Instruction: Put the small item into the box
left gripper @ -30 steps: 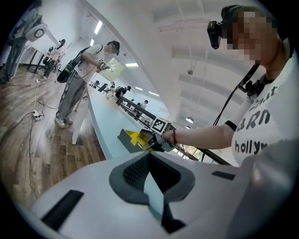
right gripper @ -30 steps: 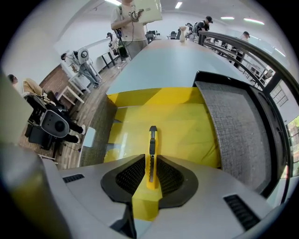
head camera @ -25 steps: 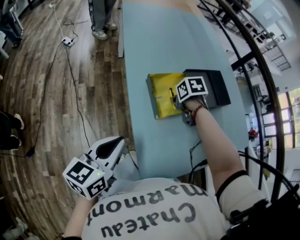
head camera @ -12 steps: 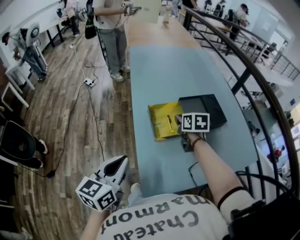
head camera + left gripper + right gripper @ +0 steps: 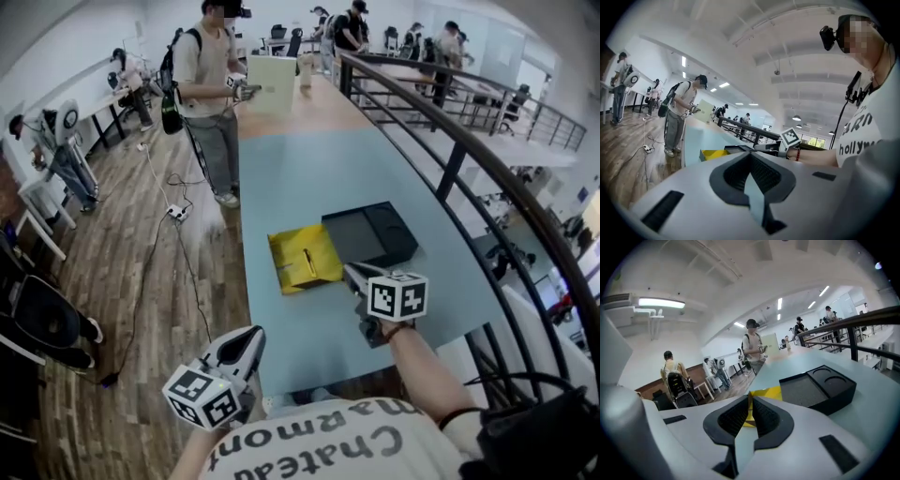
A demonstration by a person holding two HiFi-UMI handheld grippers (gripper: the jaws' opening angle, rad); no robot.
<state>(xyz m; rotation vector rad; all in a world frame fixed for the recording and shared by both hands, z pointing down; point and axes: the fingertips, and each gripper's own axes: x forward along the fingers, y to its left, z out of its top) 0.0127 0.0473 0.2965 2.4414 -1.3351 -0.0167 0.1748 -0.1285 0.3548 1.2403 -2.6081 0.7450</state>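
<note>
An open box lies on the pale blue table (image 5: 300,178). It has a yellow part (image 5: 302,258) with a thin dark thing on it and a black tray (image 5: 370,234) with round recesses. The right gripper view shows the same yellow part (image 5: 768,392) and black tray (image 5: 818,386) ahead of the jaws. My right gripper (image 5: 349,272) hovers just in front of the box, shut, with nothing between its jaws. Off the table's left edge my left gripper (image 5: 251,336) hangs over the floor, jaws together and empty.
A person (image 5: 214,89) stands at the table's left side farther off holding a pale box, and others stand beyond. A dark metal railing (image 5: 450,141) runs along the right. A cable and power strip (image 5: 176,214) lie on the wooden floor.
The right gripper has drawn back from over the box towards me. The head view has tilted up and takes in more of the room. The left gripper has stayed beside the table.
</note>
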